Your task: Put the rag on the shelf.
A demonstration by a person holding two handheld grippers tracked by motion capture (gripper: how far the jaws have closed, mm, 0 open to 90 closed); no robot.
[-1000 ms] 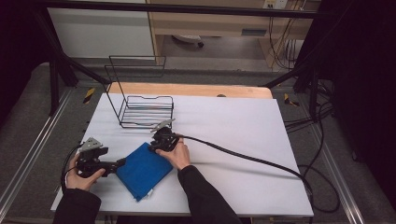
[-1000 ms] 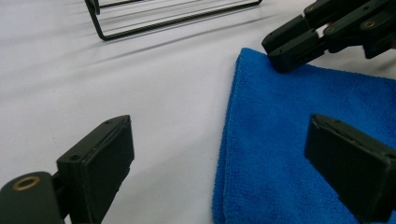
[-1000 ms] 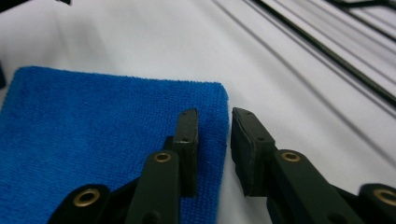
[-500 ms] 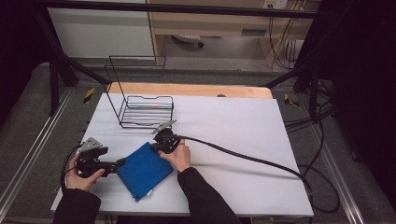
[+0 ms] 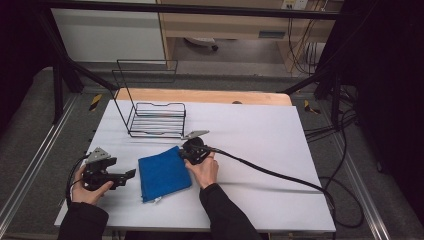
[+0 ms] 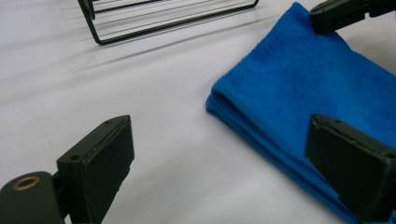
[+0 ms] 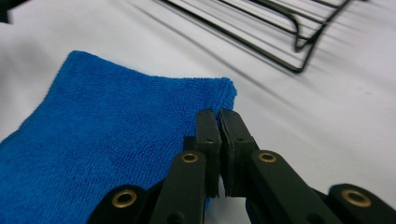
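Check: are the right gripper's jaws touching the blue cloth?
Touching. In the right gripper view the right gripper has its jaws closed together, resting on the edge of the blue cloth; whether cloth is pinched between them isn't visible.

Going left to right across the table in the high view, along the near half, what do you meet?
Left tool with its jaws open, held in the person's left hand → folded blue terry cloth lying flat on the white table → right tool, jaws shut at the cloth's far right corner → thick black cable trailing off to the right.

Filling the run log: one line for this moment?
left gripper: open, beside folded blue towel | right gripper: shut at towel's corner, grip unclear | wire rack: behind
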